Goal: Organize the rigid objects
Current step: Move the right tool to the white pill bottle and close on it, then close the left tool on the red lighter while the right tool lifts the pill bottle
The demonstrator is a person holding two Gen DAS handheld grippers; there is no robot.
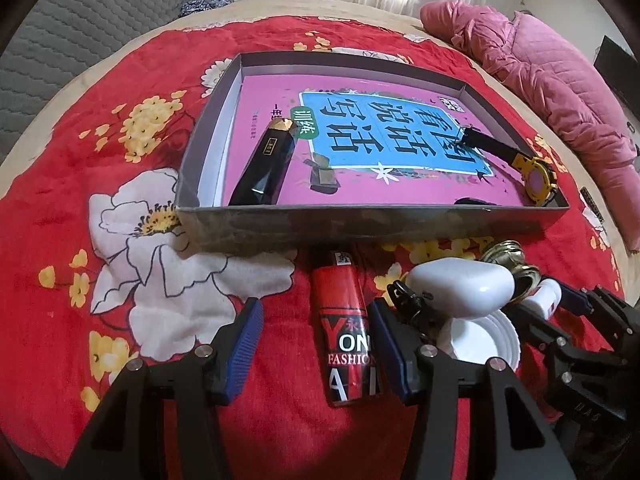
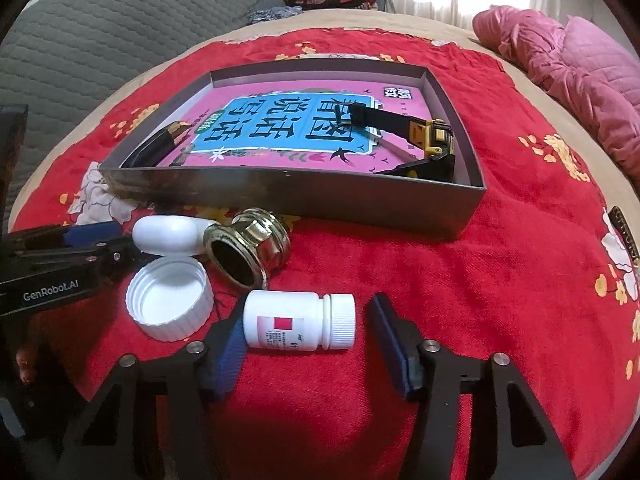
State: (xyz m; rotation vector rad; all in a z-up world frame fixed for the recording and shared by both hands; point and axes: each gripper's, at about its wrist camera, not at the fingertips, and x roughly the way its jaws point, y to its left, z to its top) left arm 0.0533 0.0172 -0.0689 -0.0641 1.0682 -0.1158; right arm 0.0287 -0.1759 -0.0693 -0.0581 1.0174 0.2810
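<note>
The left tool (image 1: 316, 350) was spread around a red can (image 1: 347, 334) lying on the bed's red blanket (image 1: 60, 240), pads not touching. The right tool (image 2: 306, 346) was spread around a white pill bottle (image 2: 300, 321), near the grey box (image 2: 360, 200).

red can (image 1: 346, 328): "fashion"; left gripper (image 2: 60, 272) body: "genrobot.ai"; book (image 1: 360, 140): chinese title, upside down
</note>
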